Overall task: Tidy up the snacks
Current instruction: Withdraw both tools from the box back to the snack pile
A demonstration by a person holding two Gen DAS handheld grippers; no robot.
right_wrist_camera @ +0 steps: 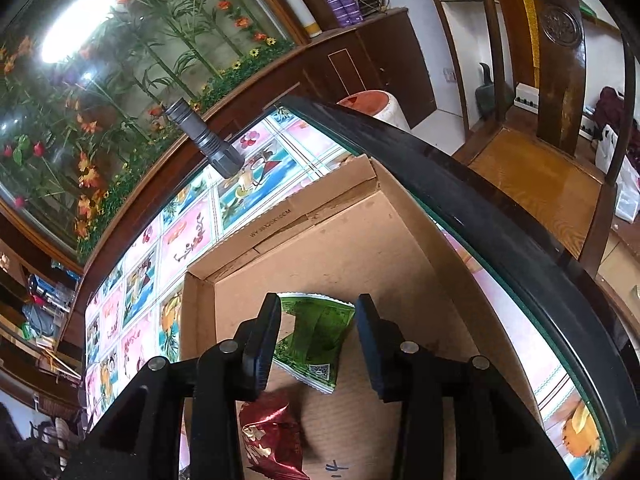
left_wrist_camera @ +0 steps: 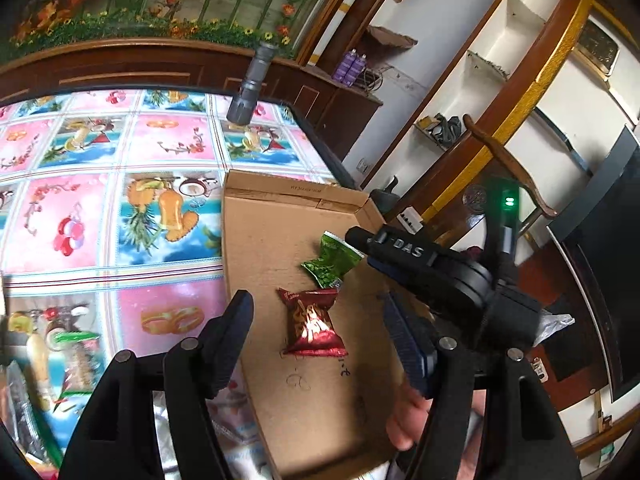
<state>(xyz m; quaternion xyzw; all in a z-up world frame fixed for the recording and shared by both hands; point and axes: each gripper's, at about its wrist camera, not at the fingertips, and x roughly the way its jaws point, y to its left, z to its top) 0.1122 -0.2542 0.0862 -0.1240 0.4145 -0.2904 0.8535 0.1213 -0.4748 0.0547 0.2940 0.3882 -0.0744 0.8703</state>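
Note:
A shallow cardboard box (left_wrist_camera: 256, 248) (right_wrist_camera: 360, 240) lies on the table with two snack packets flat on its floor. From above, my left gripper (left_wrist_camera: 320, 332) stands open and straddles the red packet (left_wrist_camera: 314, 324) (right_wrist_camera: 272, 440) without touching it. My right gripper (right_wrist_camera: 320, 340) (left_wrist_camera: 362, 250) is open just over the green packet (left_wrist_camera: 334, 260) (right_wrist_camera: 316, 336). That packet lies between the jaws, and the pads do not press on it.
A grey flashlight (left_wrist_camera: 250, 84) (right_wrist_camera: 204, 144) stands upright on the fruit-patterned tablecloth (left_wrist_camera: 80, 220) behind the box. More snack packets (left_wrist_camera: 72, 344) lie at the near left. The dark table edge (right_wrist_camera: 500, 220) runs beside the box, with a wooden chair (right_wrist_camera: 540, 168) beyond it.

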